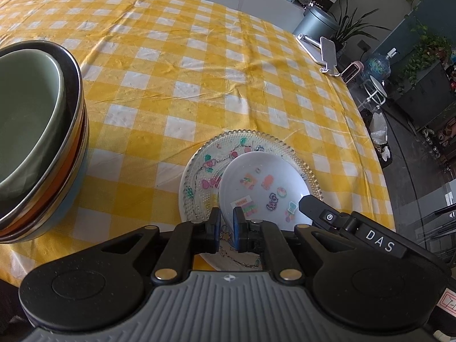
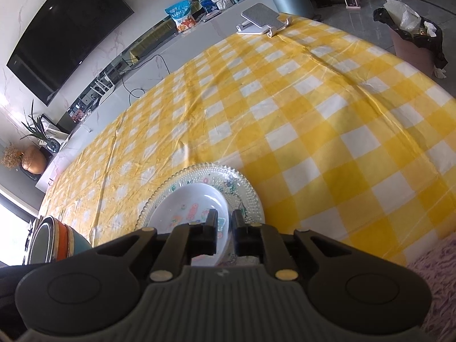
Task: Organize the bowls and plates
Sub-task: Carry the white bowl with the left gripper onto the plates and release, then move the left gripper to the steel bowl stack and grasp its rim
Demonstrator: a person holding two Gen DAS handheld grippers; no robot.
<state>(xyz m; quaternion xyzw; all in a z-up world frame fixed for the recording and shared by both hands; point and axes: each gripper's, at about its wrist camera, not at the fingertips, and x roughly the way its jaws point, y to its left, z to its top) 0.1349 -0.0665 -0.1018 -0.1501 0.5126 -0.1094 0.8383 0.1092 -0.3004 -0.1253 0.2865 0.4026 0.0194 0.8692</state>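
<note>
A small white plate [image 1: 265,188] with cartoon stickers lies tilted on a larger beaded glass plate [image 1: 199,176] on the yellow checked tablecloth. My left gripper [image 1: 226,222] is nearly shut on the white plate's near rim. My right gripper [image 2: 225,225] is nearly shut on the same white plate [image 2: 193,202] at its right rim, over the glass plate [image 2: 245,188]; one of its fingers [image 1: 316,208] shows in the left wrist view. A stack of bowls [image 1: 37,131], green one on top, stands to the left and shows in the right wrist view [image 2: 59,242].
A phone stand [image 2: 260,18] sits at the table's far edge. The table's right edge [image 1: 370,131] drops to the floor, where a bin with a bag [image 2: 413,37] and a stool stand. A pink fuzzy cloth [image 2: 439,279] lies at my right.
</note>
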